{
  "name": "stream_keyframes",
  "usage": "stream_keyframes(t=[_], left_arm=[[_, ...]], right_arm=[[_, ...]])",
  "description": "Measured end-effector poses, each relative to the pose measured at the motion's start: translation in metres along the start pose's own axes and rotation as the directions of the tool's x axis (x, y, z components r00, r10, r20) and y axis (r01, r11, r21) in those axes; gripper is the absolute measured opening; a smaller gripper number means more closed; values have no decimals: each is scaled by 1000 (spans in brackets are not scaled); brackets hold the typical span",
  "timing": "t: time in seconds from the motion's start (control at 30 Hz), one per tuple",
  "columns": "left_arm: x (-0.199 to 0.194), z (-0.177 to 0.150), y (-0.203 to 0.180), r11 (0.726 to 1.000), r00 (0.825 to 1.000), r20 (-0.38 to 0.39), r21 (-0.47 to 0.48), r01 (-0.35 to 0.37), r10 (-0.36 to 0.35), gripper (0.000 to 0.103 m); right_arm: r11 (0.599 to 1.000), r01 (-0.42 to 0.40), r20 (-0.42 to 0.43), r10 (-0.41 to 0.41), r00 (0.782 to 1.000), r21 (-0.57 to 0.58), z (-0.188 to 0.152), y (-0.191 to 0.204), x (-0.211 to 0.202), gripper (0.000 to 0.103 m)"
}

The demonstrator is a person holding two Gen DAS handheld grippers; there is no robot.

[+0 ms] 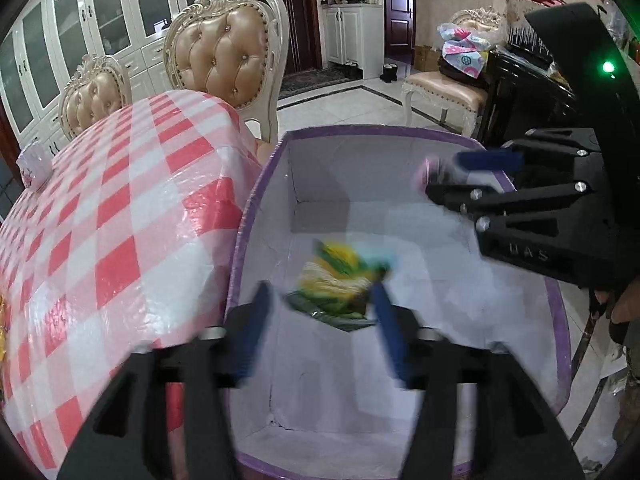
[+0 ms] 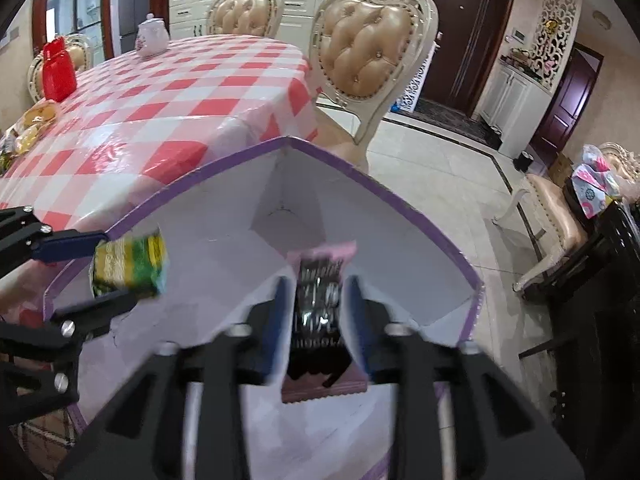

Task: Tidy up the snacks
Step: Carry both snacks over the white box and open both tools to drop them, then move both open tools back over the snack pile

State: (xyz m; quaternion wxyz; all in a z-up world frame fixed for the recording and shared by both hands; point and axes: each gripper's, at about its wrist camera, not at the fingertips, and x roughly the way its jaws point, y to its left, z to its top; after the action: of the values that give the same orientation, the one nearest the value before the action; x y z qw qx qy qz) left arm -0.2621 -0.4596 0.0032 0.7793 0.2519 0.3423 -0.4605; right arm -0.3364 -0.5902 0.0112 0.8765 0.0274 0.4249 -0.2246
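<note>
A dining room with tufted chairs and a red-checked tablecloth [image 2: 180, 92] frames a purple-rimmed box [image 1: 558, 320] with a white interior, standing at the table's edge. Over it the left gripper [image 1: 320, 312] spreads wide, its blue pads clear of the green-and-yellow snack packet [image 1: 340, 284] that lies just ahead between them, above the box floor. The right gripper [image 2: 316, 320] stands part open around a pink-edged dark snack packet [image 2: 320, 312], long axis running along the fingers; whether the pads touch it I cannot tell. Count: two packets, one box, two grippers; more snacks [image 2: 36, 120] sit far off on the table.
</note>
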Motion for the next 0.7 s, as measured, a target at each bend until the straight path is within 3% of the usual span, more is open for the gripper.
stream_keyframes(t=[0.07, 0.27, 0.4, 0.6, 0.7], left_arm=[[-9, -2, 8, 999, 998, 41, -20, -40, 40, 90], [-33, -16, 46, 985, 982, 88, -58, -164, 169, 90], [-55, -36, 95, 958, 962, 83, -147, -248, 262, 90], [-102, -85, 182, 871, 918, 51, -340, -355, 394, 90], [-130, -122, 230, 797, 881, 23, -436, -417, 473, 90]], right_arm=[[1000, -9, 10, 9, 1000, 1, 2, 1, -4, 66], [998, -30, 29, 32, 999, -57, 14, 28, -12, 73], [982, -74, 31, 81, 996, -174, 27, 78, -15, 77], [929, -174, 47, 200, 979, -327, 49, 172, -25, 77], [895, -235, 52, 274, 960, -379, 59, 223, -32, 77]])
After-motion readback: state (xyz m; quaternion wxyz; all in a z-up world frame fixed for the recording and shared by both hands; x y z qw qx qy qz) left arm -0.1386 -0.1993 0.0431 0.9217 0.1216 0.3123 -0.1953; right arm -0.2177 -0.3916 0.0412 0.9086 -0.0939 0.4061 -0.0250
